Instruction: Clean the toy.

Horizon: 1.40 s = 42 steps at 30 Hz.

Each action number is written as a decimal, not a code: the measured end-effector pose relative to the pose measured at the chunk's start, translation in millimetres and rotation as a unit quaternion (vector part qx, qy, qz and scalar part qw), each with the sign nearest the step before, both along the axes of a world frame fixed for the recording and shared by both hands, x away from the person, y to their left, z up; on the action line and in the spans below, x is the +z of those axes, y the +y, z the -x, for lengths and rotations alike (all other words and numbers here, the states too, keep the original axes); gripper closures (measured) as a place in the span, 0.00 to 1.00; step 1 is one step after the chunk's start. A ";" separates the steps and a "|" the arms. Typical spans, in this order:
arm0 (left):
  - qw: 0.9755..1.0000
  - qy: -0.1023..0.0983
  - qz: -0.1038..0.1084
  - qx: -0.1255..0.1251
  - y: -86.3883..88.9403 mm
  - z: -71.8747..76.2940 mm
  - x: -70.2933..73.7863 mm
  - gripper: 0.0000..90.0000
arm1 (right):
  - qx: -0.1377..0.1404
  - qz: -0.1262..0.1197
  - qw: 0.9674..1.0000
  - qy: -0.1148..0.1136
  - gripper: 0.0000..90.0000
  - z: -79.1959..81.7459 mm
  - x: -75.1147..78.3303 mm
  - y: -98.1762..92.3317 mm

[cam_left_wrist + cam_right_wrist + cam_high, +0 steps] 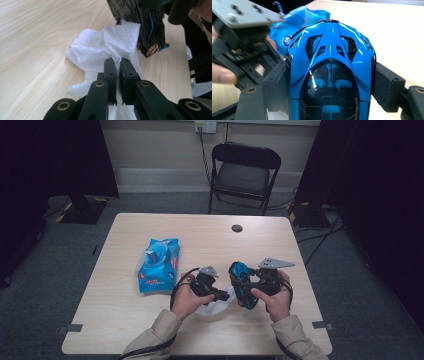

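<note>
The high view looks forward and down from above my side of the counter [150, 330], taking in its whole top from a distance. The left gripper view rides my left claw [117, 72], close above the white wipe [95, 47]. The right gripper view sits tight behind the blue toy car [332, 65]. All three views share the car.

A light wooden table [150, 320] stands on grey carpet [45, 285]. At twelve o'clock beyond it, a black folding chair [244, 172] faces a pale wall with a socket [205, 126]. Dark curtains [50, 155] hang at ten and two o'clock; cables [320, 237] trail at two. The light is dim.
</note>
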<state>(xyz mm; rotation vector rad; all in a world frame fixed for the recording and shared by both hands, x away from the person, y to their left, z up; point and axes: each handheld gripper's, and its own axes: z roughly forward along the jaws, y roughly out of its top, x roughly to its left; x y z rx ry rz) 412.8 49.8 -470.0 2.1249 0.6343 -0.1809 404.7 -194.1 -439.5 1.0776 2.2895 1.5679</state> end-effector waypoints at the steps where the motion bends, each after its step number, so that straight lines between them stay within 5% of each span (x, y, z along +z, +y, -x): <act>1: 1.000 -0.002 -0.003 0.003 3.6 -0.4 0.5 0.94 | -0.004 0.000 1.000 0.003 0.28 -1.1 -1.9 -2.4; 11: 0.999 -0.017 -0.031 0.037 35.8 -4.2 1.0 0.94 | -0.029 0.033 0.999 0.013 0.28 -12.6 -11.3 -18.4; 22: 0.996 -0.025 -0.051 0.072 54.5 -8.7 -9.6 0.94 | -0.056 0.091 0.994 0.032 0.28 -31.9 -18.7 -31.1; 37: 0.992 -0.042 -0.078 0.089 58.6 -12.8 -19.3 0.90 | -0.087 0.183 0.978 0.056 0.28 -62.4 -45.7 -25.0; 42: 0.992 -0.044 -0.079 0.091 59.6 -14.4 -20.0 0.89 | -0.095 0.184 0.976 0.069 0.28 -66.9 -52.6 -24.4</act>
